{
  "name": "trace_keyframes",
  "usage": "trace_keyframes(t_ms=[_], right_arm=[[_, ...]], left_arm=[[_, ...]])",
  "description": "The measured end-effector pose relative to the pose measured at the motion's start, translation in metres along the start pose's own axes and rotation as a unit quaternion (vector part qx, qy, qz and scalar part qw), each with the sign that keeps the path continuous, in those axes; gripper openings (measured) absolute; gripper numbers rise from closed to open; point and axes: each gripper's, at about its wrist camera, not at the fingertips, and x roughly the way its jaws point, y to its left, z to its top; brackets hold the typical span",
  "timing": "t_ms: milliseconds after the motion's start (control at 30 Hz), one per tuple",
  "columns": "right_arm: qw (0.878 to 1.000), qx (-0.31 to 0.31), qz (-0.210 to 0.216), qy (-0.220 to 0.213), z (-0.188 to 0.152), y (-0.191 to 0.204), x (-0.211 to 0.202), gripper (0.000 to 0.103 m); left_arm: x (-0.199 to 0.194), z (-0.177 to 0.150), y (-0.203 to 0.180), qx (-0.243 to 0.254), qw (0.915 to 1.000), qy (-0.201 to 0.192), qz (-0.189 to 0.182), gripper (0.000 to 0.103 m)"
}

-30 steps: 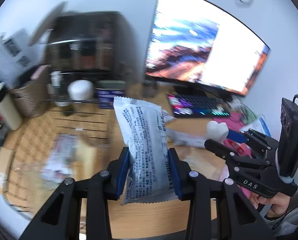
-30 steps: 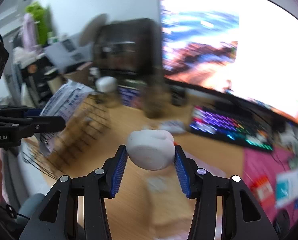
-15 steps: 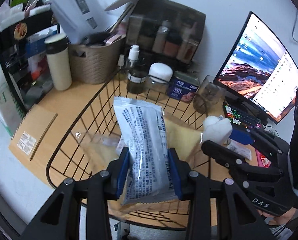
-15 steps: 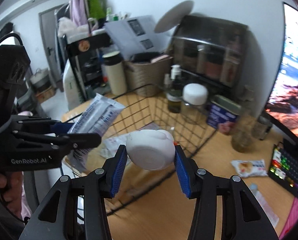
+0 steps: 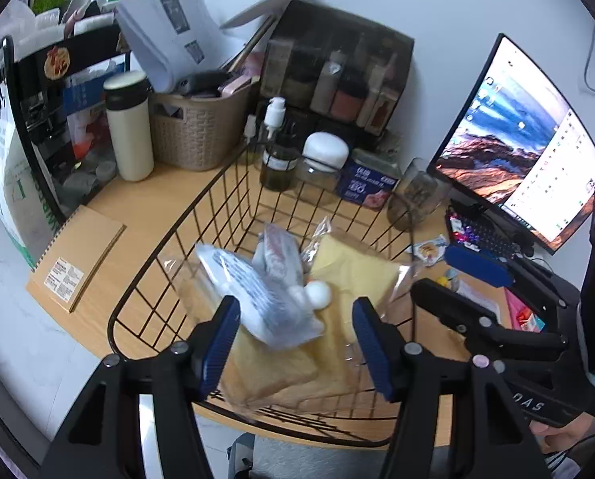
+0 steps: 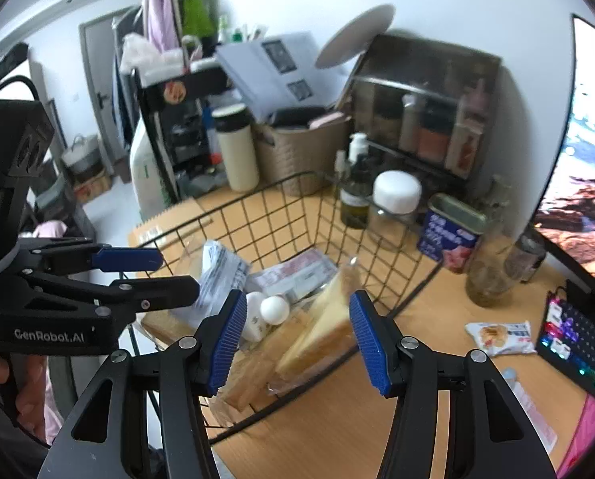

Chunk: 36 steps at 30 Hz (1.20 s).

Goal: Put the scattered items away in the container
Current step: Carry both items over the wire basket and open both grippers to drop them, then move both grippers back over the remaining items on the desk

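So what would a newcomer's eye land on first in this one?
The black wire basket at the desk's near edge, holding bagged bread, a white printed packet and a white round toy. Both tools, left and right, hover over it, jaws opening, nothing between them.

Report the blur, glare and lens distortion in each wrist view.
Left wrist view: the white printed packet in the black wire basket is motion-smeared; the computer monitor bows with fisheye curve, corners dark. Right wrist view: the white round toy looks soft, the monitor at the right edge is overexposed, and the dark cabinet is blurred.
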Motion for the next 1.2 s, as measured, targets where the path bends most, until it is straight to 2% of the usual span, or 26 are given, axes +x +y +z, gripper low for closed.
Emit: trace_keyframes(t_ms=[200,333,500,667,967,1200], right_arm=[[0.999,0.02,-0.034,-0.024,-0.012,-0.028,-0.04,0.054],[0.995,0.048,-0.076,-0.037,-0.031,-0.064,-0.077,0.054],[0.984,0.098,-0.145,-0.042,-0.065,-0.12,-0.131,0.054],[0.972,0.136,-0.189,-0.042,-0.097,-0.154,-0.172,0.054],[0.957,0.19,-0.219,0.001,-0.16,-0.191,-0.197,0.054],[0.949,0.213,-0.232,0.004,-0.186,-0.204,-0.209,0.054]], left_arm=[[-0.007,0.001,-0.031,0.028,0.9995,-0.005,-0.015,0.065],[-0.005,-0.002,-0.06,0.056,0.9979,-0.001,-0.03,0.065],[0.003,-0.008,-0.1,0.094,0.9938,0.01,-0.06,0.065],[0.015,-0.016,-0.141,0.126,0.9876,0.027,-0.089,0.065],[0.043,-0.035,-0.208,0.195,0.9698,0.072,-0.128,0.065],[0.066,-0.043,-0.24,0.219,0.9602,0.098,-0.143,0.066]])
